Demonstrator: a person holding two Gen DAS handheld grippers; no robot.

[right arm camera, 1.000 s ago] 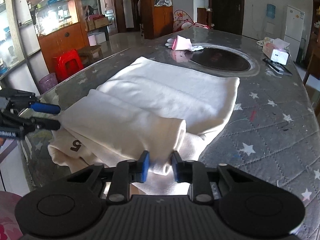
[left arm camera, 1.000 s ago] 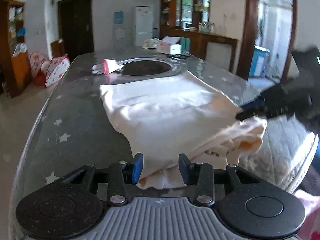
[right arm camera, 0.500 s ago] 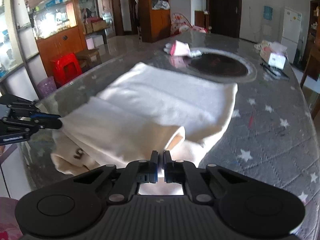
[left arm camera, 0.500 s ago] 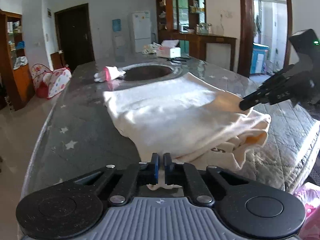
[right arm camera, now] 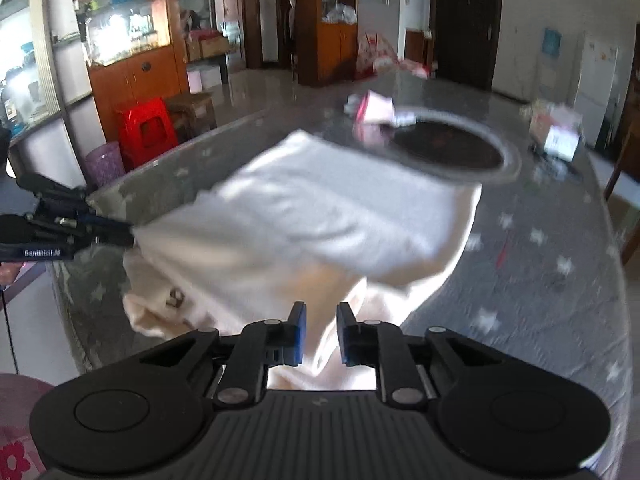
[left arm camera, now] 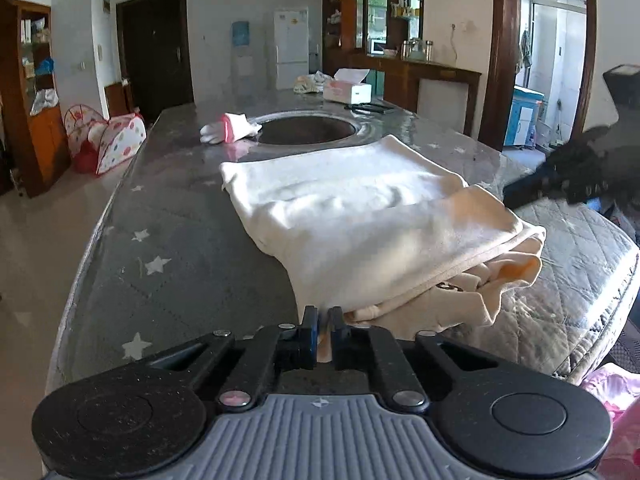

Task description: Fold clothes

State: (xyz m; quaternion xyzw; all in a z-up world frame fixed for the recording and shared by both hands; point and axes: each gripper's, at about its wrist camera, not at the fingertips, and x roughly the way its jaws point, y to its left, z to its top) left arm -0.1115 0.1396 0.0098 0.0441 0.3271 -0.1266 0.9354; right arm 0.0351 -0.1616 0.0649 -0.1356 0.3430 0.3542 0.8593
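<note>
While the cream garment (left arm camera: 372, 220) is lying half folded at the near end of the long star-patterned table (left arm camera: 168, 232), we are pinching its near corner in our left gripper (left arm camera: 323, 334), whose blue pads are clenched on a sliver of the fabric. The left wrist view is showing this pinch clearly. It is also showing the right gripper (left arm camera: 560, 180) as a dark shape at the cloth's far right corner, too blurred there to read. The right wrist view is giving us the other side: our right gripper (right arm camera: 321, 334) is standing with a clear gap between its blue pads and cloth hanging in that gap, so we are reading it as released, though motion blur is softening the picture. In that view the left gripper (right arm camera: 100, 232) is meeting the garment's (right arm camera: 320, 216) left corner, and a dark printed mark is showing on the lower layer.

The near folds are bunching over the table's rounded edge. Beyond the garment, the dark round inset (left arm camera: 306, 132) is sitting in the tabletop, with a pink and white cloth (left arm camera: 228, 132) just beside its rim and a tissue box (left arm camera: 347, 90) farther back. To the left of the garment, bare tabletop is running along to the table's long edge; to the right, quilted cover is sloping off the table's side.
</note>
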